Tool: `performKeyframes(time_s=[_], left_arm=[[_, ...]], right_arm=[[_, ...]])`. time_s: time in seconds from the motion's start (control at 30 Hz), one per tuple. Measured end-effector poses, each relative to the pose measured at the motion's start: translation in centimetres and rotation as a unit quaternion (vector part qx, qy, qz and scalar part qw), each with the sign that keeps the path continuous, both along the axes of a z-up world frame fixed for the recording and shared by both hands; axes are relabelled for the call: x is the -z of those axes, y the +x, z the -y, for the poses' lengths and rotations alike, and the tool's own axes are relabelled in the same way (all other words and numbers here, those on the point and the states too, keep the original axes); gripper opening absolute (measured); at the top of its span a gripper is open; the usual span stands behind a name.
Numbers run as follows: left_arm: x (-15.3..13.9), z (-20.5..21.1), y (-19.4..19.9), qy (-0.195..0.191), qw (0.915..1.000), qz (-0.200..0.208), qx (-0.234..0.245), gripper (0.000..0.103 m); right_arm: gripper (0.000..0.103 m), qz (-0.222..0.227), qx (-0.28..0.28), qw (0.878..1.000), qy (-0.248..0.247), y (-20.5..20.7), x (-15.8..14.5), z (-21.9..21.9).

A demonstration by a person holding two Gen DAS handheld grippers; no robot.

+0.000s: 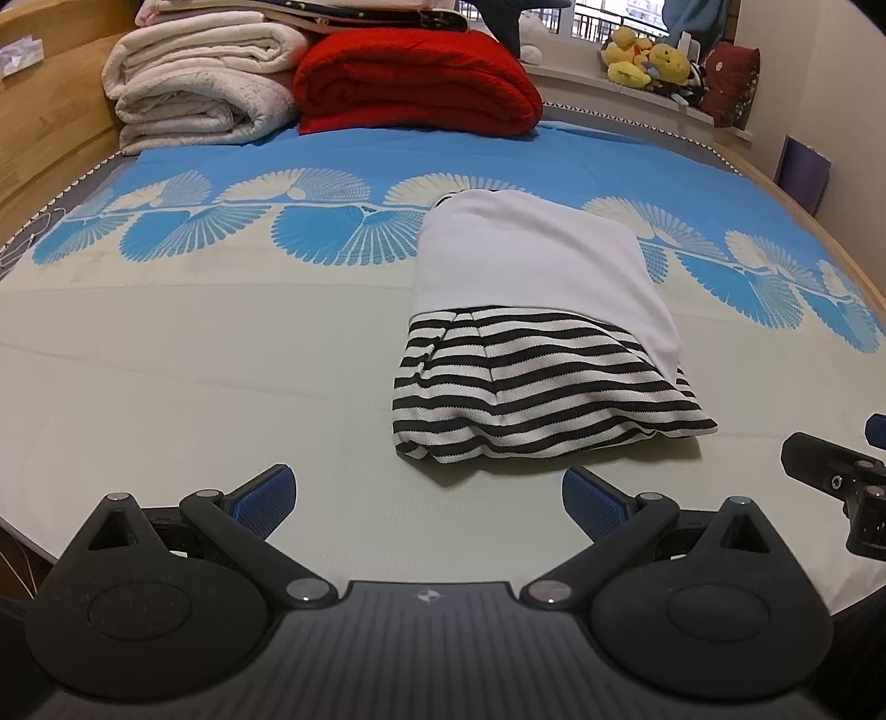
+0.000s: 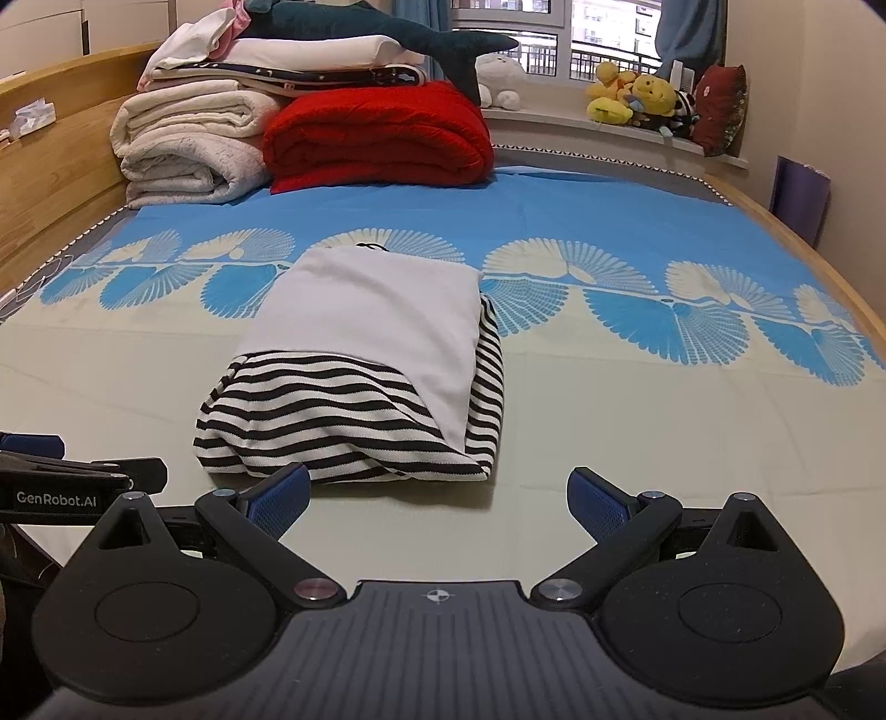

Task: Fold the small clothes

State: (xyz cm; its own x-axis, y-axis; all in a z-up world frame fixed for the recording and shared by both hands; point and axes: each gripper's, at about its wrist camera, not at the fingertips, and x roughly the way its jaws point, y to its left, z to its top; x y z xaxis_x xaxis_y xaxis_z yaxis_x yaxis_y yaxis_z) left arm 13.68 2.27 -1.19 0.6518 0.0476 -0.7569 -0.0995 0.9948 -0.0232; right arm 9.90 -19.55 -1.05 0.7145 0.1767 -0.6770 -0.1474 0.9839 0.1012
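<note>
Folded striped garment (image 1: 531, 343) lying on the bedsheet (image 1: 194, 360), white panel on top. Left gripper (image 1: 429, 501) spread wide, empty, just short of it; right gripper (image 2: 437, 498) likewise. Only from the right wrist: striped side fold (image 2: 490, 376), plush shark (image 2: 387, 27).

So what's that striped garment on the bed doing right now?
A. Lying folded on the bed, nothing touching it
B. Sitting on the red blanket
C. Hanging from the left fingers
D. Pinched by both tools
A: the garment lies folded on the bed sheet, with the left gripper and right gripper both open and short of it.
</note>
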Motion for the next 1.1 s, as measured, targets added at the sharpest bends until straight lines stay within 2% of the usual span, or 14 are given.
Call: performKeyframes(time_s=[1.1], left_arm=[[0.05, 0.22, 0.17, -0.003, 1.0000, -0.002, 0.003, 0.103]], right_arm=[[0.099, -0.003, -0.007, 1.000, 0.004, -0.12, -0.05, -0.11]])
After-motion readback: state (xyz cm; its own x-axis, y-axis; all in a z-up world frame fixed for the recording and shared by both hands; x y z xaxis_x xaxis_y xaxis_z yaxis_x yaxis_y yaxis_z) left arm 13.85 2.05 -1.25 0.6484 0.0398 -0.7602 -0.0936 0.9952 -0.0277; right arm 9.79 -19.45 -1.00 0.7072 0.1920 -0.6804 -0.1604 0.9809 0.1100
